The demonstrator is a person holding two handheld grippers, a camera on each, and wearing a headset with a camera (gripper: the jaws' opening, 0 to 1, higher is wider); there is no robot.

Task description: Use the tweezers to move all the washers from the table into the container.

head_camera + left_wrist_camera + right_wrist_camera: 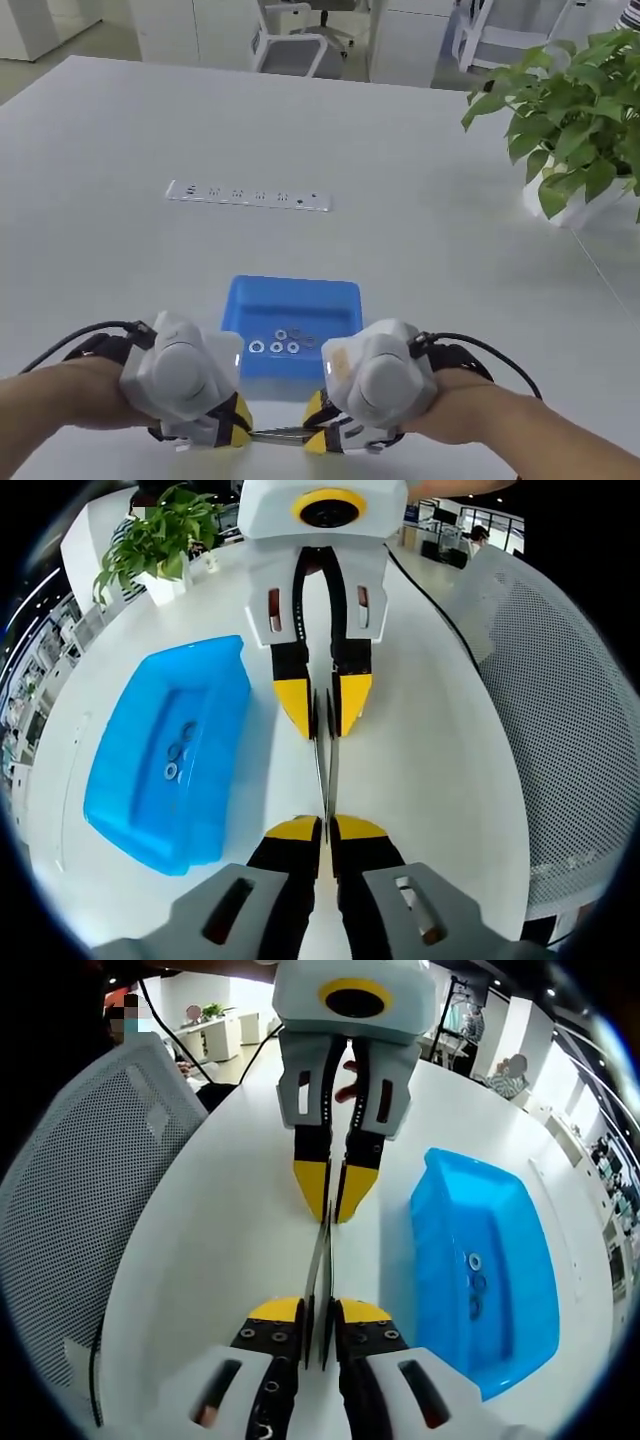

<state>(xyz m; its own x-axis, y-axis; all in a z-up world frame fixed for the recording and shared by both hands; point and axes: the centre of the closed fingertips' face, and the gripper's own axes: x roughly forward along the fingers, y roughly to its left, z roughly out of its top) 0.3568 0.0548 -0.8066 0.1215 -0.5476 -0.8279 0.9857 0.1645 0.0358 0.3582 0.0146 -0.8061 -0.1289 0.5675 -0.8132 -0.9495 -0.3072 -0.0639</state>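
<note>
Both grippers met tip to tip at the near edge of the desk (420,180), with the tweezers (280,433) lying level between them. The left gripper (240,425) had its jaws drawn narrow on one end and the right gripper (316,427) had its jaws narrow on the other. This looked like a handover or a re-seating of the grip, as neither tip was aimed at anything.

The container (290,287) sat just beyond them, toward the middle of the desk. The washers (280,342) lay in a loose cluster on its floor, near its front wall. No washer showed on the bare desk around it, so the moving was probably finished or close to it.

The head view gave the layout, with a power strip (248,196) farther back and a plant (575,110) at the right edge, but the gripper bodies hid most of the tweezers. The gripper views showed the two thin blades pressed together and pinched by the yellow tips at both ends. They also showed a mesh chair (90,1180) at the near side.
</note>
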